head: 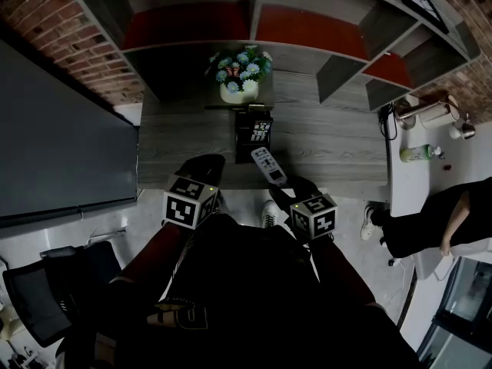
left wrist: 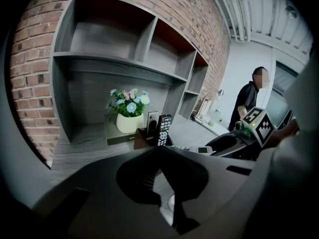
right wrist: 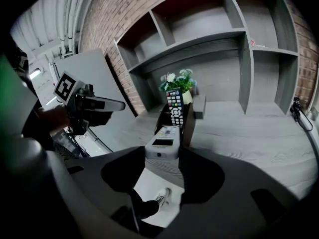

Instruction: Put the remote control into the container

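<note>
Right tool (right wrist: 163,158) is clamped on the near end of a slim, light grey remote control (right wrist: 162,139). Its long axis points forward at the dark, open-topped container (right wrist: 188,126), which stands just beyond it on the grey wood tabletop (right wrist: 239,128). Left tool (left wrist: 159,156), jaws closed on nothing, hangs back from the container, to its left.

Dim, strongly fisheye-bent pictures with black corners; foregrounds lie near-black in shadow, backgrounds stay sharp.

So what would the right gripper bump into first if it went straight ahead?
Probably the dark container, where a black remote stands. The grey remote held by the right gripper would reach it first, though depth is unclear.
</note>
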`<state>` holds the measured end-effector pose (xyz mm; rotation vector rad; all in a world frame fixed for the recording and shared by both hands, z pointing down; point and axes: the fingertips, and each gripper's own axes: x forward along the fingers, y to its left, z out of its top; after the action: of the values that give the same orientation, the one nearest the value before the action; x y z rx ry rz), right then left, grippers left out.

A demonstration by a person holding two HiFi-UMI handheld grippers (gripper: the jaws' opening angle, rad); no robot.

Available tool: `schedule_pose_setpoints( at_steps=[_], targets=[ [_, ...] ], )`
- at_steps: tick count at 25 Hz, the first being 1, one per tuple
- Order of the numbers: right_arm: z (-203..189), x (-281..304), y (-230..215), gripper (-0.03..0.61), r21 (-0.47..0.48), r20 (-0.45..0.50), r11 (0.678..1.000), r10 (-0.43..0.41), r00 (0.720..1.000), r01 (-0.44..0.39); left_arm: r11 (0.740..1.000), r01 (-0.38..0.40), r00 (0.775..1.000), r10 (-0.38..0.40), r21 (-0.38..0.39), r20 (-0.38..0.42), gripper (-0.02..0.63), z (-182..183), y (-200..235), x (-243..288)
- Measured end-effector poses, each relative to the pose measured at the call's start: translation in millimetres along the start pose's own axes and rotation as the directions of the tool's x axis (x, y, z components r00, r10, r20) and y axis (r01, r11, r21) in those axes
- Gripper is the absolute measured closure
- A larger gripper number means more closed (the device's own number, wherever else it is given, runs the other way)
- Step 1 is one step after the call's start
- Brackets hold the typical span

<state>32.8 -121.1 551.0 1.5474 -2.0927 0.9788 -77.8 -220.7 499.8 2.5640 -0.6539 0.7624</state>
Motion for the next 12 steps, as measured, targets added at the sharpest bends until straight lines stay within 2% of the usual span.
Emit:
schedule_pose_setpoints(
  at_steps=[6, 12],
  targets=[
    [-15, 22, -8, 0.360, 0.059, -0.100, 0.997, -0.046, 0.994, 0.052, 1.000, -0.015, 1.000, 0.015, -0.021, 0.008, 0.607, -5, 17, -10],
    [5, 33, -10, 0.360, 0.121, -0.086, 0.989, -0.071, 0.994, 0.081, 0.996, -0.064, 0.998, 0.066, -0.063, 0.023, 0.607, -10, 43, -25]
  ],
)
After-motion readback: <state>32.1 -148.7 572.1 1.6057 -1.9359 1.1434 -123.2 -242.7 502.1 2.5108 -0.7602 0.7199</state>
